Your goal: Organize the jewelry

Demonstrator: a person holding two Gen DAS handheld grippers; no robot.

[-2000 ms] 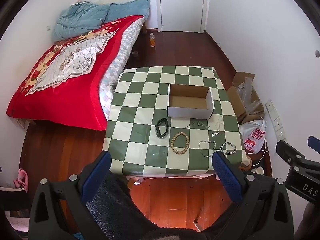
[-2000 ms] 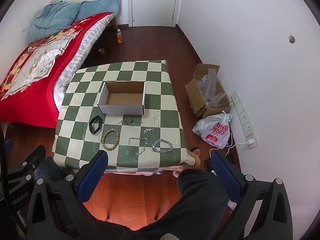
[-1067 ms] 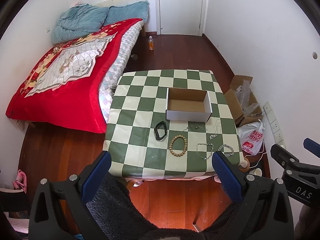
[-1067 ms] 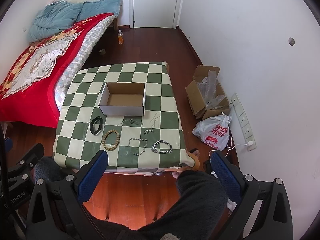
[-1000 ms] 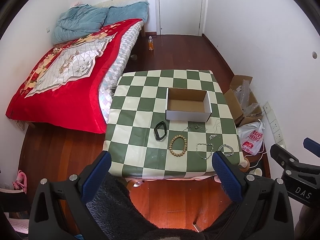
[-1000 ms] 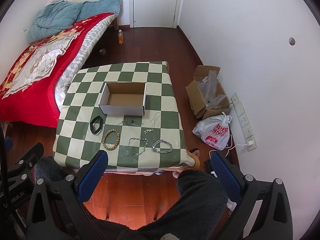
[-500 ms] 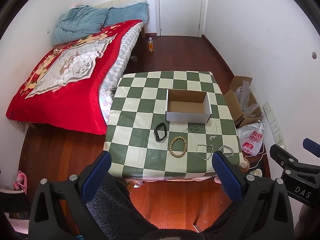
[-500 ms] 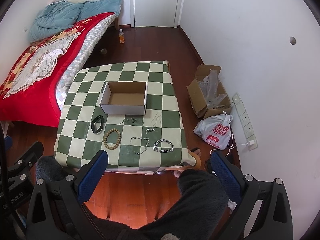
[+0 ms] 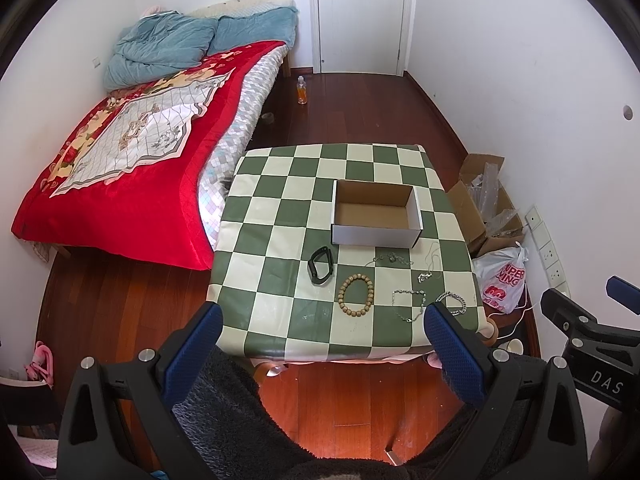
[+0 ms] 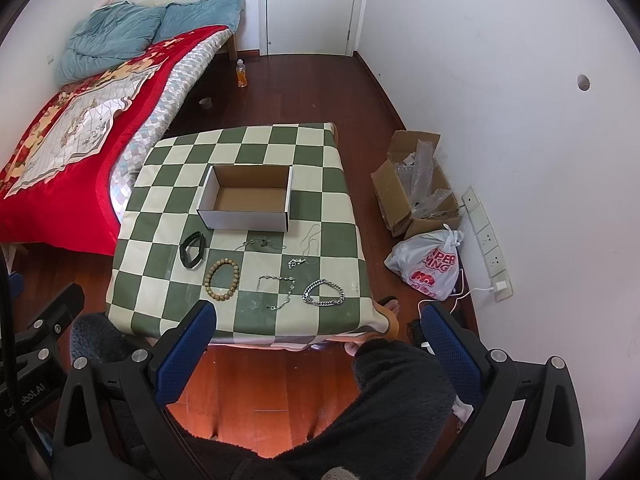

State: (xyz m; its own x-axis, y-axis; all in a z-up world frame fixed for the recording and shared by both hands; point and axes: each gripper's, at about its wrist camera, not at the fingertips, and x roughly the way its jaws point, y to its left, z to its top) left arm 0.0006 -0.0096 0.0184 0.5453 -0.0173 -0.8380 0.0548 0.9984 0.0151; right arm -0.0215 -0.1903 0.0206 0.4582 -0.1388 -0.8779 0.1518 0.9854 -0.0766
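While unsorted, jewelry (image 10: 276,272) lies scattered.

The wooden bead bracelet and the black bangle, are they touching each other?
Apart. In the right wrist view, a strip of checkered tablecloth shows between the wooden bead bracelet and the black bangle.

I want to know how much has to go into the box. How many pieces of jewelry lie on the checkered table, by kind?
Dark bangle: 1
Wooden bead bracelet: 1
Chunky silver chain bracelet: 1
Thin silver chains: 3, though the finest strands are hard to separate
Total: 6, all outside the empty box
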